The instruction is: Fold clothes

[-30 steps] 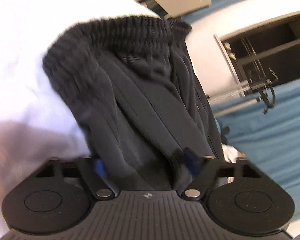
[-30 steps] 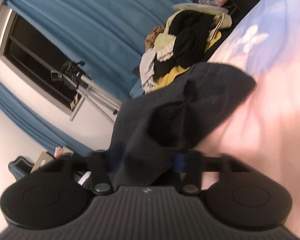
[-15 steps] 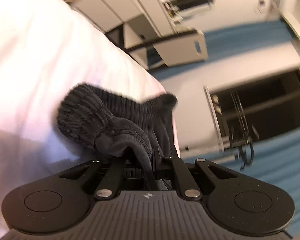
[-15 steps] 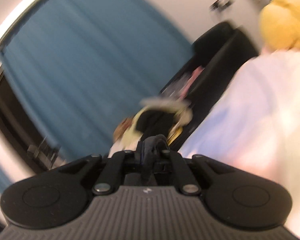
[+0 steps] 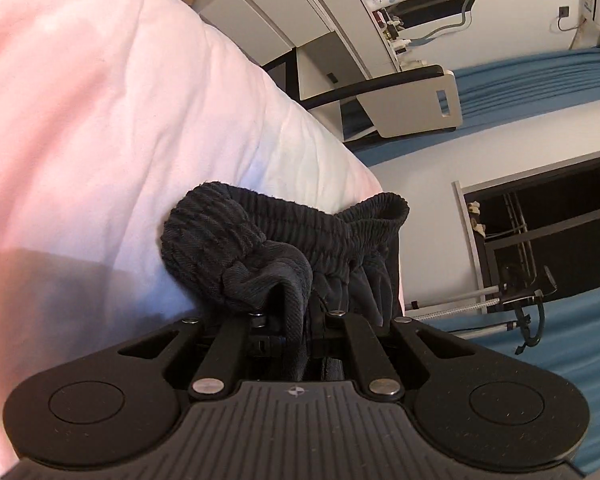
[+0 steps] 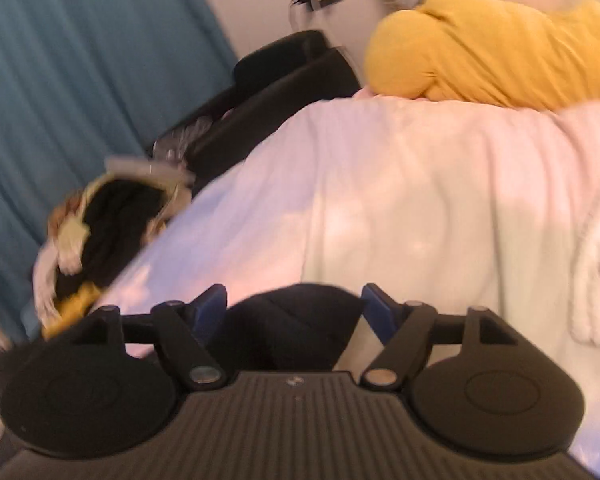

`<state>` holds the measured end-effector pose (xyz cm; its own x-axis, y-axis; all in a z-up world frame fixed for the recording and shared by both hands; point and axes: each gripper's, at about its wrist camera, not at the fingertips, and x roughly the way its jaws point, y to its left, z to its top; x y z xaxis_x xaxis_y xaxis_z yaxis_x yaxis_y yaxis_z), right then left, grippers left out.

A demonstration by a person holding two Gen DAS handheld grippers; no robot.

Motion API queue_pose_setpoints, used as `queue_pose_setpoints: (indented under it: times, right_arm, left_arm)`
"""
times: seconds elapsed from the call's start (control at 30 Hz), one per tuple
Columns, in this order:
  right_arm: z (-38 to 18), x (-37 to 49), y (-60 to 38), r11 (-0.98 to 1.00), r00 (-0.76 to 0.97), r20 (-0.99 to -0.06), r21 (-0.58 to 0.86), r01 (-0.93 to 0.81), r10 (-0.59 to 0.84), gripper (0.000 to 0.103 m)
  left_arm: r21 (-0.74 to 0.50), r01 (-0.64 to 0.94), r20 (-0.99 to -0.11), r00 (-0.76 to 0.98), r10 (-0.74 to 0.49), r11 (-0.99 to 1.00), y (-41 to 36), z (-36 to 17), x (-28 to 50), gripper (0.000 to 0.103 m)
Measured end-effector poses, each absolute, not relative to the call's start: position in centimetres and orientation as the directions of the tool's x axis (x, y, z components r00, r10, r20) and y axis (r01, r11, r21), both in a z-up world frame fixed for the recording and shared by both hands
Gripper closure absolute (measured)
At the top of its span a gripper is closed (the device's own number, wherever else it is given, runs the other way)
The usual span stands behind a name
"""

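we have the left gripper (image 5: 296, 332) clamped on the black trousers (image 5: 284, 240): its fingers are drawn together on a bunched ridge of the ribbed elastic waistband, which rises out of the pinch and spreads against the white duvet (image 5: 120, 120) of the bed. the rest of the waistband runs off to the right and hangs near the edge of the bed; the legs are out of that view.

the right gripper (image 6: 294, 314) has its blue-padded fingers (image 6: 210, 312) apart. a fold of dark cloth (image 6: 296, 320), which we take to be another part of the same trousers, lies in the gap between them, but the fingers are not closed on it. that view is blurred, so we cannot tell whether the pads touch the cloth.

as for progress, we judge the fold to be at an early or middle stage. the garment is gathered and rumpled at the waistband, not flat, and neither view shows a tidy folded stack on the bed. what seems left is to lay the trousers out, bring the halves together and smooth them.

a heap of mixed clothes (image 6: 100, 236) beside the bed, before the blue curtain (image 6: 60, 80), suggests more to do. a yellow pillow (image 6: 480, 52) lies at the head of the bed.
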<state>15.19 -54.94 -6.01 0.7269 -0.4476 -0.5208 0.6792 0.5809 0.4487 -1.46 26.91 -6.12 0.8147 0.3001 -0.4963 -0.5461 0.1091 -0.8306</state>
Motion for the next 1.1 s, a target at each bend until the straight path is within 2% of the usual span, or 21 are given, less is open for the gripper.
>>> queue_pose_setpoints:
  times: [0.07,0.17,0.23,0.3,0.47,0.67,0.7,0.73,0.77,0.8,0.9,1.03,1.1]
  right_arm:
    - [-4.9,14.4,-54.3,0.577,0.71,-0.499,0.421,0.7,-0.497,0.027]
    - [-2.8,14.4,-52.8,0.647,0.73,-0.414,0.348,0.679,-0.544,0.027]
    - [-1.6,14.9,-50.9,0.725,0.781,-0.358,0.309,0.616,-0.511,0.025]
    - [-1.1,16.2,-49.0,0.811,0.846,-0.338,0.286,0.51,-0.413,0.022]
    - [-3.3,21.0,-43.2,0.909,0.875,-0.465,0.297,0.293,-0.131,0.022]
    - [-6.5,26.6,-41.5,0.922,0.793,-0.605,0.259,0.287,-0.077,0.024]
    - [-7.3,26.7,-41.6,0.927,0.777,-0.623,0.238,0.29,-0.084,0.035]
    - [-8.0,26.9,-41.7,0.931,0.762,-0.642,0.216,0.293,-0.091,0.061]
    - [-8.5,26.8,-41.7,0.936,0.753,-0.651,0.197,0.291,-0.097,0.078]
    - [-8.6,26.5,-41.7,0.938,0.753,-0.652,0.198,0.286,-0.092,0.103]
    - [-7.0,24.4,-42.4,0.907,0.791,-0.604,0.275,0.318,-0.094,0.102]
    - [-1.9,19.4,-43.0,0.862,0.907,-0.403,0.407,0.301,-0.126,0.102]
    - [0.7,16.5,-43.1,0.85,0.928,-0.336,0.432,0.302,-0.159,0.102]
  left_arm:
    - [-0.826,-0.551,-0.501,0.814,0.293,0.12,26.3,-5.9,-1.2,0.093]
    - [-0.805,-0.574,-0.519,0.804,0.29,0.15,25.7,-5.7,-0.8,0.088]
    - [-0.793,-0.588,-0.532,0.796,0.288,0.162,25.3,-5.7,-0.5,0.082]
    - [-0.784,-0.598,-0.543,0.792,0.28,0.169,24.8,-5.8,-0.6,0.08]
    - [-0.755,-0.621,-0.556,0.777,0.296,0.212,23.8,-5.3,-0.3,0.08]
    - [-0.732,-0.629,-0.554,0.774,0.308,0.264,23.6,-5.2,0.5,0.082]
    - [-0.732,-0.627,-0.552,0.775,0.308,0.265,23.6,-5.2,0.7,0.082]
    - [-0.734,-0.625,-0.549,0.777,0.308,0.266,23.6,-5.2,0.8,0.084]
    - [-0.738,-0.618,-0.543,0.782,0.307,0.271,23.7,-5.1,0.9,0.086]
    - [-0.74,-0.613,-0.537,0.786,0.305,0.277,23.7,-5.0,1.0,0.088]
    - [-0.766,-0.584,-0.512,0.807,0.294,0.268,24.3,-4.8,0.6,0.092]
    - [-0.804,-0.555,-0.487,0.821,0.296,0.215,25.8,-4.6,-0.6,0.093]
    - [-0.801,-0.558,-0.499,0.823,0.272,0.219,26.0,-4.6,-0.8,0.093]
